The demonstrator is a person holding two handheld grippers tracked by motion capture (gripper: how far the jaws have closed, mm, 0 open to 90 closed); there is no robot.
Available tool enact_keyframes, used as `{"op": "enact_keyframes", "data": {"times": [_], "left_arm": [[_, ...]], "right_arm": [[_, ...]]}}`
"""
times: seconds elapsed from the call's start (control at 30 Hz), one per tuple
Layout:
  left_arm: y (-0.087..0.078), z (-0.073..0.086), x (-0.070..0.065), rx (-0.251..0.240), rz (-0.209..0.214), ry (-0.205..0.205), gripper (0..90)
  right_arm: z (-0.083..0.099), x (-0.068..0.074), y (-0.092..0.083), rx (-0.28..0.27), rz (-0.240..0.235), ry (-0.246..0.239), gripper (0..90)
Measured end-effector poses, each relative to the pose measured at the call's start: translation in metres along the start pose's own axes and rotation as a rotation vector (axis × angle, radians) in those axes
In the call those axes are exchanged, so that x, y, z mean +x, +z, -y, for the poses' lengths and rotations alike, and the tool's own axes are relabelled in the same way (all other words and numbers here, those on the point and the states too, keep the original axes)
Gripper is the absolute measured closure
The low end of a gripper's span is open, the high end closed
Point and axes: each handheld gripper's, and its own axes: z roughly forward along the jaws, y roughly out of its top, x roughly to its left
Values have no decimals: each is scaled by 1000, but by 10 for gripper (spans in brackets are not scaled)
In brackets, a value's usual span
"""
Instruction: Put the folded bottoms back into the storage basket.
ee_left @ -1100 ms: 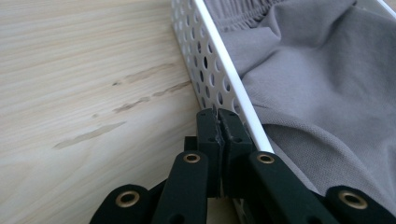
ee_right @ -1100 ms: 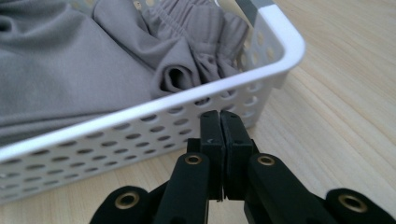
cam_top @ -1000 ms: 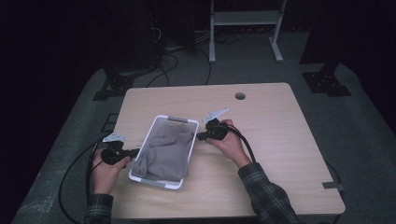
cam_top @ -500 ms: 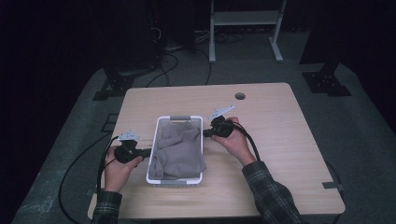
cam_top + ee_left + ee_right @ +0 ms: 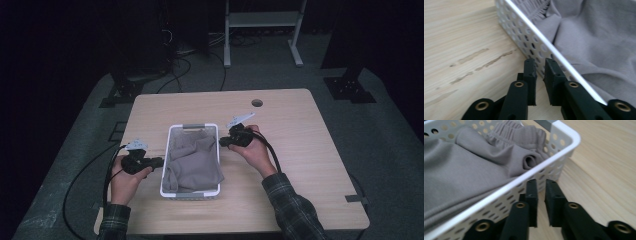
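White perforated plastic basket (image 5: pixel 192 192), smooth, semi-gloss; soft matt grey cloth (image 5: pixel 192 160) inside; pale wood-grain tabletop (image 5: pixel 300 150), matt; tongs matt black, brass rivets.

A white basket (image 5: pixel 191 191), perforated with round holes, is noted on the pale wood-grain table (image 5: pixel 300 165). Grey cloth (image 5: pixel 195 160) is seen inside. Plaid sleeves (image 5: pixel 295 212) are observed.

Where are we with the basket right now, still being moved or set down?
Done: the white basket sits flat on the table with the grey garment inside. In hand: the left gripper and right gripper sit at its side walls, jaws just opening, nothing between them. Left: backing the grippers away, probably.
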Motion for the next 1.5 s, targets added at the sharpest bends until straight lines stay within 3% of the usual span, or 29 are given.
{"op": "enact_keyframes", "data": {"times": [0.17,0.33,0.57,0.87,0.97,1.1,1.23,1.5], "left_arm": [[-5,3,6,-12,-56,-12,675],[-11,3,13,-23,-112,-18,425],[-24,7,26,-30,-185,-30,247],[-27,15,35,-21,-225,-36,189],[-24,18,38,7,-250,-31,183],[-17,23,40,56,-270,-22,175],[-10,26,41,84,-269,-20,172],[2,32,43,133,-268,-5,155]], "right_arm": [[1,-6,-10,-7,31,-7,657],[5,-18,-31,-60,78,-6,473],[20,-27,-55,-91,121,-2,367],[55,-39,-83,-75,189,13,317],[65,-43,-88,-72,187,38,313],[91,-50,-99,-49,206,90,288],[110,-53,-105,-13,233,108,274],[137,-48,-112,22,236,133,244]]}}
